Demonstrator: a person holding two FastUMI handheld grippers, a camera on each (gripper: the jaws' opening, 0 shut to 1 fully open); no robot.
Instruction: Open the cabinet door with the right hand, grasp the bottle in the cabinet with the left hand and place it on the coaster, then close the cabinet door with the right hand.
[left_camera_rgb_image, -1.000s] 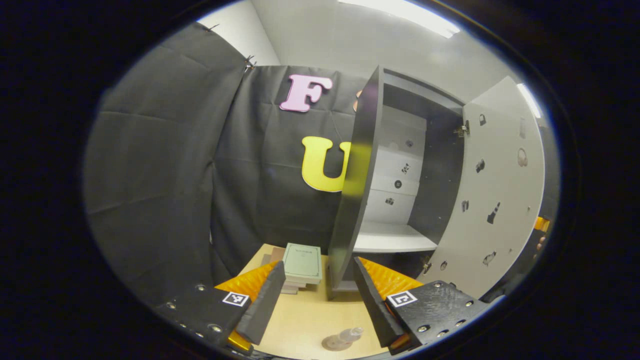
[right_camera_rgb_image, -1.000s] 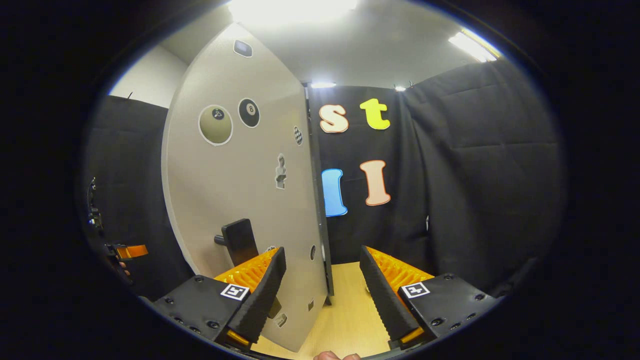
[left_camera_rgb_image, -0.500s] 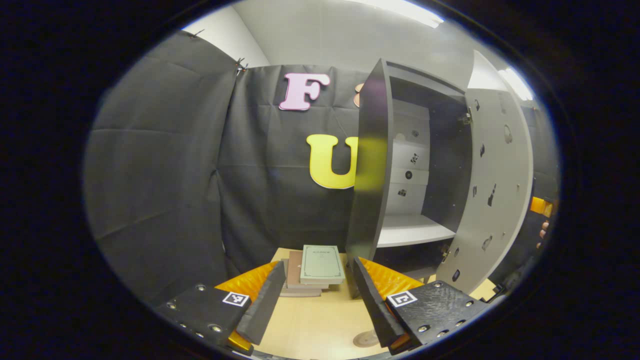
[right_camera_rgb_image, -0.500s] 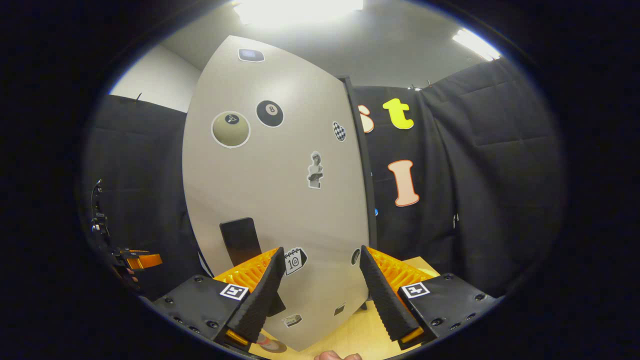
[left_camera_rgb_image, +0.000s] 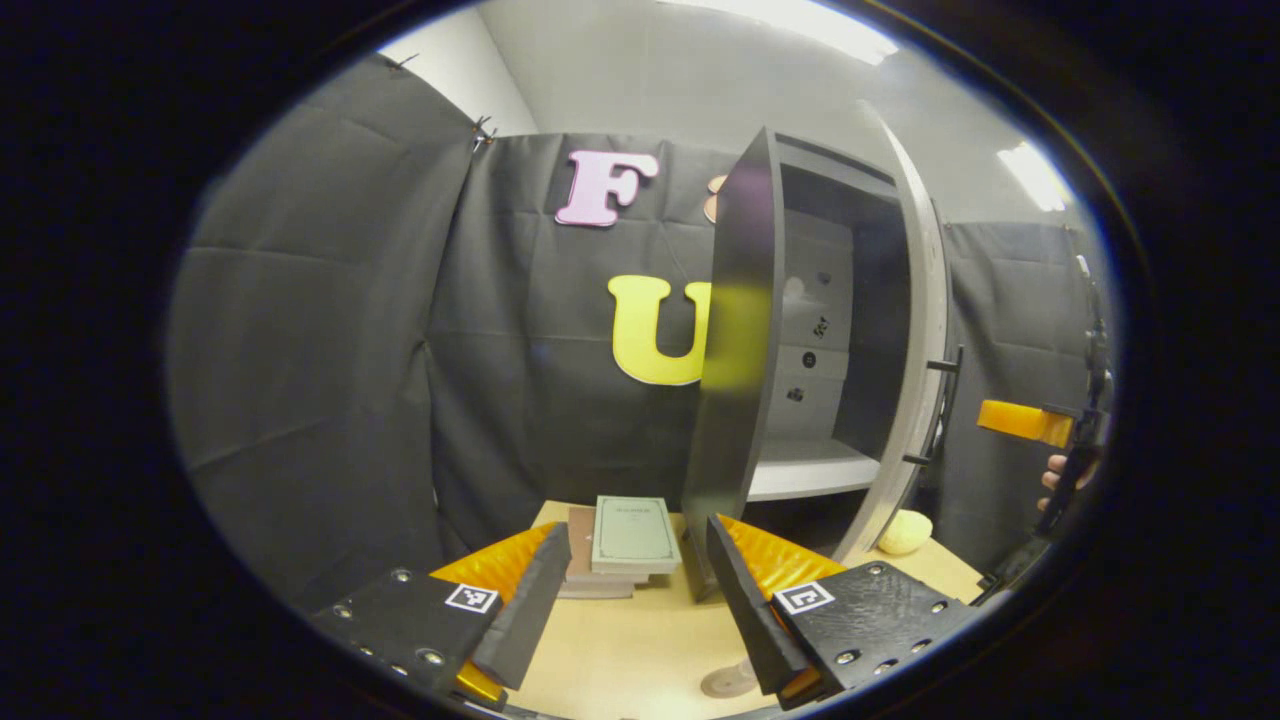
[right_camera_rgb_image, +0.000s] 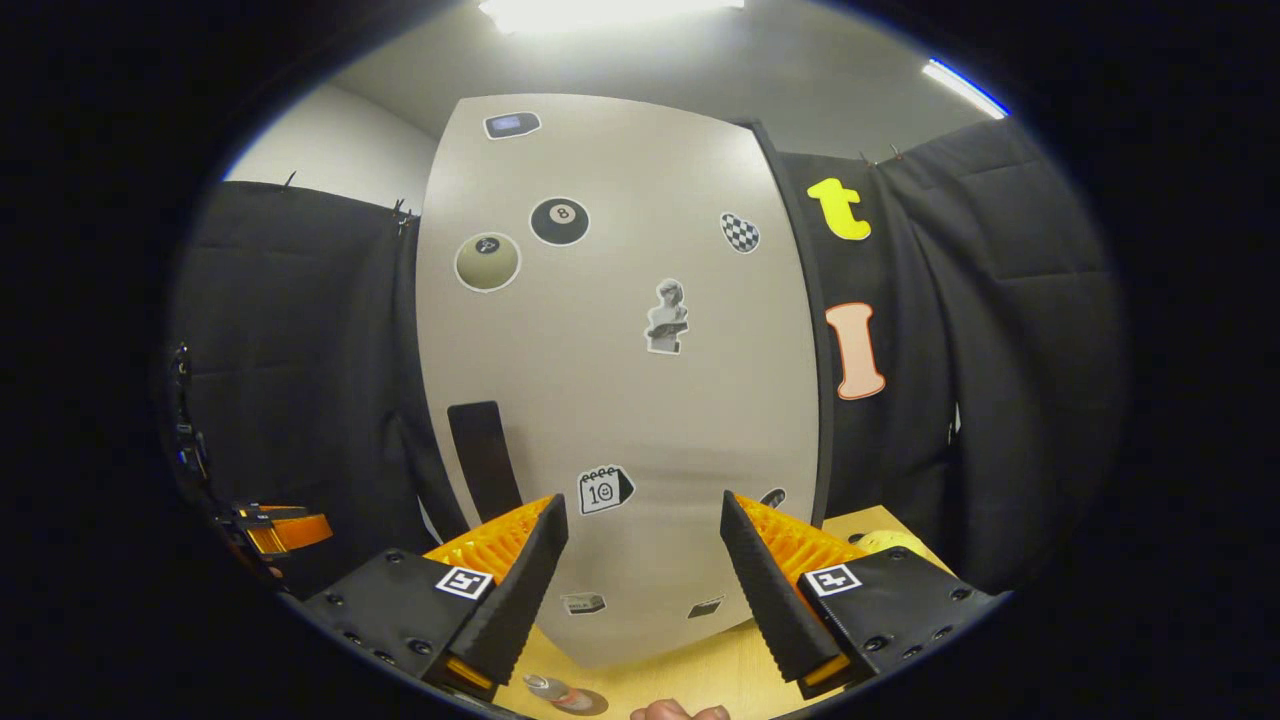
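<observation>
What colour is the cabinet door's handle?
The handle is black, clearest in the right gripper view.

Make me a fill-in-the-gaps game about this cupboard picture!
1. The cabinet door has a black number ____ ball sticker on it.
2. The green notebook lies on top of a stack of ____.
3. Both the left gripper and the right gripper are ____.
4. The door's handle is coloured ____.

Missing words: eight; books; open; black

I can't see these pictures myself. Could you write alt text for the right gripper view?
A pale cabinet door covered in stickers, with a dark handle low on its left side, faces the camera. The right gripper is open in front of it, gripping nothing. Below, a bottle sits on a coaster on the wooden table.
</observation>
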